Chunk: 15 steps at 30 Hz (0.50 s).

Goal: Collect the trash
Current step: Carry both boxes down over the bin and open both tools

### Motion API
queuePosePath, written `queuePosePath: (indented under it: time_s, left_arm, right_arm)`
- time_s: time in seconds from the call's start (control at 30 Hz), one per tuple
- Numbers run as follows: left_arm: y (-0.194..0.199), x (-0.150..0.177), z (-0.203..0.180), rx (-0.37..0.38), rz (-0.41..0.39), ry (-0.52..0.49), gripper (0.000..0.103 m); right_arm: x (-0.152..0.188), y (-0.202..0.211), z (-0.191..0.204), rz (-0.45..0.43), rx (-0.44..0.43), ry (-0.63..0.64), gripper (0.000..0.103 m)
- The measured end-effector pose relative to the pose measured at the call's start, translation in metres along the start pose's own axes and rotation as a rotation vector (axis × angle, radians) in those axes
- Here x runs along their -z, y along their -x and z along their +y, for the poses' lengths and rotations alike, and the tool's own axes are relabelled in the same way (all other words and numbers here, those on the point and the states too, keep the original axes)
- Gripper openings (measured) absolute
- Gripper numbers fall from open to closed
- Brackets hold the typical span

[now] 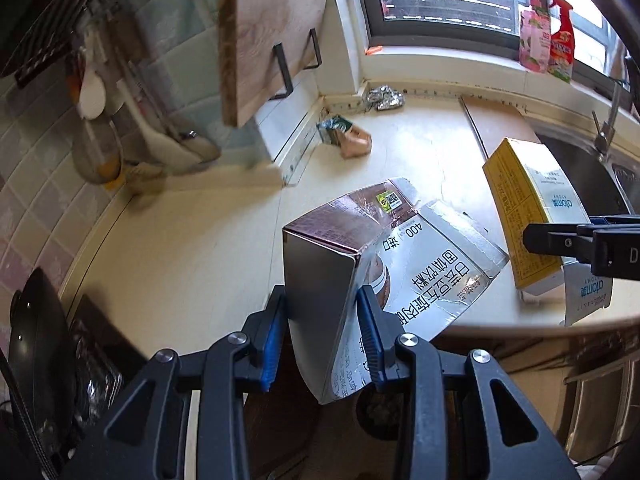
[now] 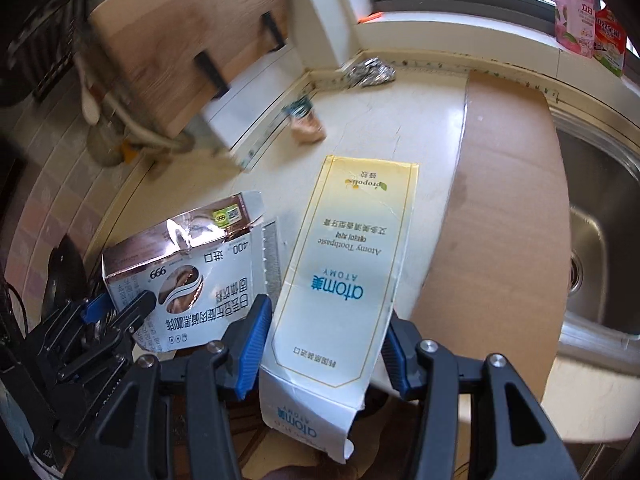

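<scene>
1. Silver/brown coffee box [image 1: 320,280], torn open, tilted, at 6 o'clock in left view.
2. Yellow/white toothpaste box [image 2: 348,264], flaps open, lengthwise, 6 o'clock in right view.
3. Foil wad [image 1: 385,97] at 12 w/ small crumpled wrapper [image 1: 348,136] at 11 on counter [image 1: 180,240].

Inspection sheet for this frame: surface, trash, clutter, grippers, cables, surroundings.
Surface: pale countertop, cardboard sheet beside the sink.
Job's things: coffee box and toothpaste box both gripped; foil wad and small wrapper loose near the wall.
Clutter: cutting board, utensils, sill bottles.
Grippers: left gripper and right gripper, jaws shut on boxes.
Cables: nothing seen.
Surroundings: tiled wall, window.
</scene>
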State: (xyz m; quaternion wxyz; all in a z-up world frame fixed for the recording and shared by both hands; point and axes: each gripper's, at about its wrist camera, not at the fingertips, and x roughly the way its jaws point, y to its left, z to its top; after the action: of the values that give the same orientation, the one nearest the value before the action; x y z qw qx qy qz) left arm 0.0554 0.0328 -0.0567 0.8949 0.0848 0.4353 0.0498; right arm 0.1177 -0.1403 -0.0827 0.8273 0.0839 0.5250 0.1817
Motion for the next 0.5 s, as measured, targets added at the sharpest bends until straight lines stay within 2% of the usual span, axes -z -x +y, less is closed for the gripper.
queuePosePath:
  time_s: [0.13, 0.33, 0.5]
  left_arm:
    - [0.015, 0.05, 0.011, 0.012, 0.008, -0.018, 0.033]
    - [0.022, 0.105, 0.025, 0.041, 0.027, -0.052, 0.033]
    - [0.011, 0.15, 0.03, 0.065, 0.106, -0.072, 0.033]
  right_arm:
    - [0.049, 0.002, 0.03, 0.007, 0.011, 0.01, 0.052]
    - [0.116, 0.002, 0.06, 0.009, 0.041, -0.007, 0.052]
    - [0.163, -0.008, 0.06, 0.061, 0.063, -0.078, 0.052]
